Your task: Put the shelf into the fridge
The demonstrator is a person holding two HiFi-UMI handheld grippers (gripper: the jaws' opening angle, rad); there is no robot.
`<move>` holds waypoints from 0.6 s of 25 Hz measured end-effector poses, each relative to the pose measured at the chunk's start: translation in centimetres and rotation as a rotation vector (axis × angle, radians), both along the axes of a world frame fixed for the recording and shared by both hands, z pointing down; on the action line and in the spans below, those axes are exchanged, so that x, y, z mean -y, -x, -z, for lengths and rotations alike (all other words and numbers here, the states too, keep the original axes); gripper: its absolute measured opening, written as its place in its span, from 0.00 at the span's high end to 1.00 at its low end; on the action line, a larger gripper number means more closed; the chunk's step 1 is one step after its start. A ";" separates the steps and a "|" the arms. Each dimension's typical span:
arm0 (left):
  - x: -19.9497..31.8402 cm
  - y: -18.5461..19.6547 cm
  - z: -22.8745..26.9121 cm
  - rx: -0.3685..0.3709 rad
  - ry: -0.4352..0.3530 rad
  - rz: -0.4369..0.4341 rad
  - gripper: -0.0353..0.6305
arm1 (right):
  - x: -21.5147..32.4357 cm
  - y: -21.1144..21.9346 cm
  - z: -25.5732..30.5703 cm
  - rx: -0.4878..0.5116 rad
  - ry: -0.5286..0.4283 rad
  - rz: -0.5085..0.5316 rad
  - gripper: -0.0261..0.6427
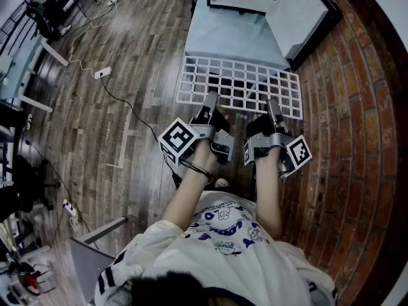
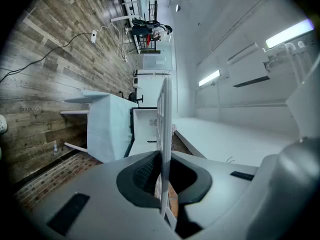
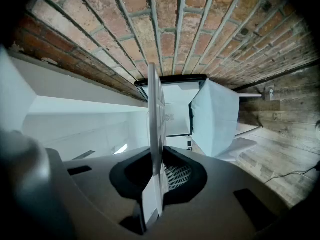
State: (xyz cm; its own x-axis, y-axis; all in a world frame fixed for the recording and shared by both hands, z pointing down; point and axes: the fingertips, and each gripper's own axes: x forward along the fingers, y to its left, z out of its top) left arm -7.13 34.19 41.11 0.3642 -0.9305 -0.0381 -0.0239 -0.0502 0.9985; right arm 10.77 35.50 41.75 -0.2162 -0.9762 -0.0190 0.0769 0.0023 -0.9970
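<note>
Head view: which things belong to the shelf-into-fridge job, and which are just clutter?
Job:
shelf
left claw and right claw, both shut on the shelf
fridge, open

Lying about:
power strip
cable
desk

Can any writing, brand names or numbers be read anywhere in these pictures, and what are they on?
Nothing reads clearly.
Blue print on the person's white T-shirt: too blurred.
A small label inside the open white fridge: too small.
A faint mark on the wooden plank floor: blurred.
The black-and-white marker cubes: patterns, no words.
The white wire-grid shelf: no writing.
</note>
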 end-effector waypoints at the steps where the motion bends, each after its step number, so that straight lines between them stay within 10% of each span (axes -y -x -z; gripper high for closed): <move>1: 0.0 0.0 0.0 0.000 -0.001 0.000 0.90 | 0.0 0.0 0.0 -0.001 0.001 0.000 0.89; 15: 0.9 0.1 -0.2 -0.008 0.007 -0.011 0.90 | 0.9 0.1 -0.3 -0.008 0.011 -0.015 0.89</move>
State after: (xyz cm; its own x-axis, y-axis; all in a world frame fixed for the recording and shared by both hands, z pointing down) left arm -7.20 33.25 41.32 0.3744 -0.9266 -0.0343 -0.0158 -0.0433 0.9989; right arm 10.68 34.63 42.02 -0.2013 -0.9795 -0.0066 0.0694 -0.0076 -0.9976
